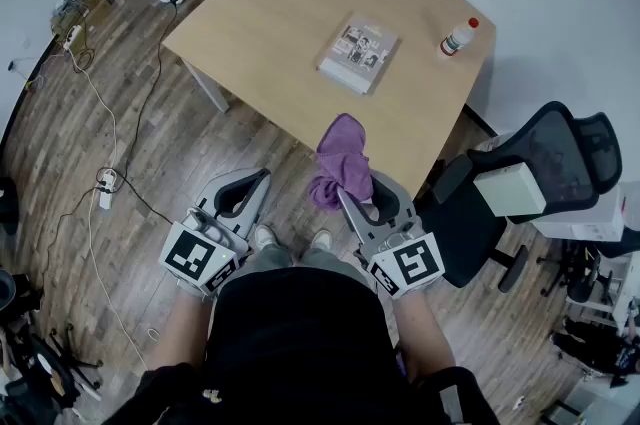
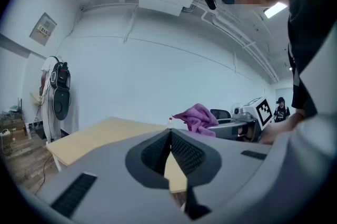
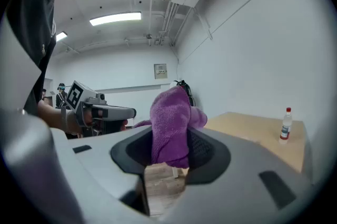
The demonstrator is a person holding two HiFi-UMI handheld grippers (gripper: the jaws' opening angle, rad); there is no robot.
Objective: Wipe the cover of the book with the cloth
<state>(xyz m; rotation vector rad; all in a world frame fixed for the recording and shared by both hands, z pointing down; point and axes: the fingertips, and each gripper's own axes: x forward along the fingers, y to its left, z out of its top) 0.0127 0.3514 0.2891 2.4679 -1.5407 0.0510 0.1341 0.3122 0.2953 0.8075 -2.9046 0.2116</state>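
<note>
Holds the left gripper (image 1: 258,179) clenched on nothing, jaws pressed tip to tip with only tabletop showing past them in the left gripper view (image 2: 169,134). Grips a purple cloth (image 1: 342,158) in the right gripper (image 1: 352,200), pads pinching it low down so that the bunched bulk stands up above the jaws and spills a little to either side (image 3: 171,123).

Carries both tools close in front of the waist, side by side and somewhat apart, noses tipped only slightly below level and aimed at the near edge of the table (image 1: 290,3). Shows bent forearms coming forward on either side of the dark torso, hands mostly tucked under the marker cubes (image 1: 197,256).

Leaves the book (image 1: 358,51) lying flat and closed near the middle of the wooden top, well apart from the cloth and from both grippers, untouched. Places the cloth itself in the air just short of the table's near edge, not on the cover.

Further out: a small white bottle (image 1: 459,37) with a red cap, upright near the table's right side, right of the book. Beyond the right gripper, a black office chair (image 1: 540,163); across the wood floor on the left, trailing cables (image 1: 100,128).
</note>
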